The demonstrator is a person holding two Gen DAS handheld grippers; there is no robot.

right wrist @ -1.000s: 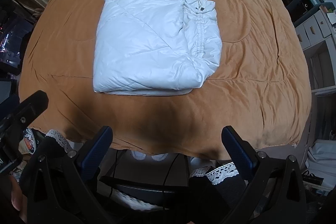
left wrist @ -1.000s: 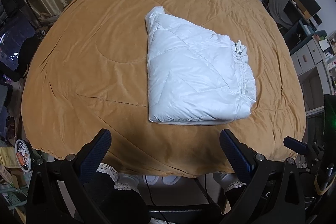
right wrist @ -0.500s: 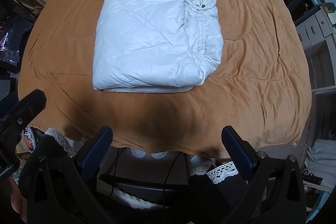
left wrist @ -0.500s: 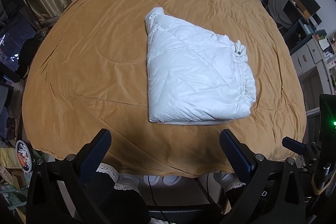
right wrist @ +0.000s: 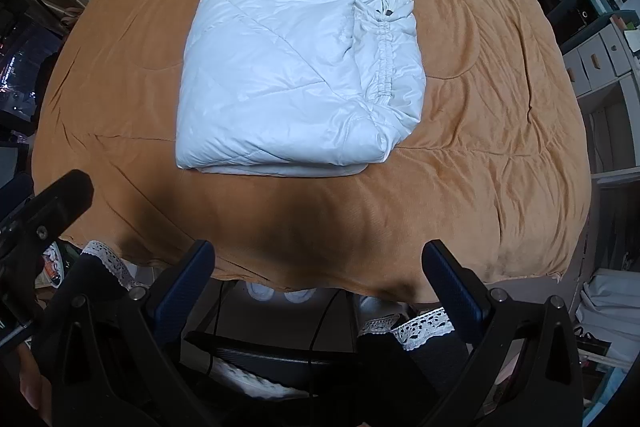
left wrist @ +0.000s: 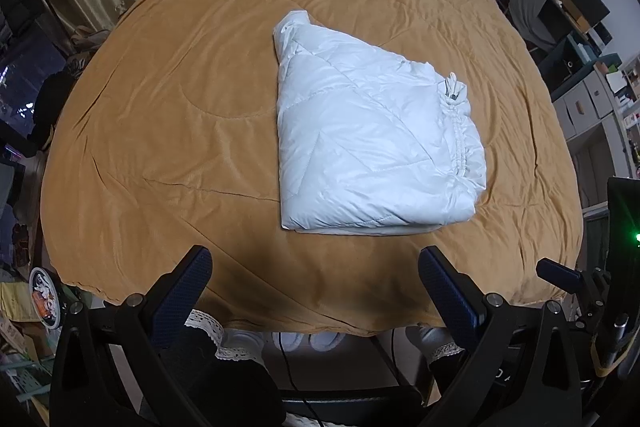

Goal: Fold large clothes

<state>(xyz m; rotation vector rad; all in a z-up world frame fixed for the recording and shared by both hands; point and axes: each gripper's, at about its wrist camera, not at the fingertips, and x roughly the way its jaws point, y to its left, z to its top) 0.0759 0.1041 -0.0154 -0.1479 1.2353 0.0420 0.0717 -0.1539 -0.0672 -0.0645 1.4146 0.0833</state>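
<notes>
White padded jacket (left wrist: 372,143) lies folded into a thick rectangle on the orange quilt (left wrist: 168,115), centre-right in the left wrist view and upper centre in the right. Left gripper (left wrist: 314,267) and right gripper (right wrist: 318,261) hang at the bottom edge, jaws spread wide, holding nothing.

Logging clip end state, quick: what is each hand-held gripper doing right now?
Left hand-held gripper: open, holding nothing, back from the folded white quilted puffer jacket.
Right hand-held gripper: open, holding nothing.
</notes>
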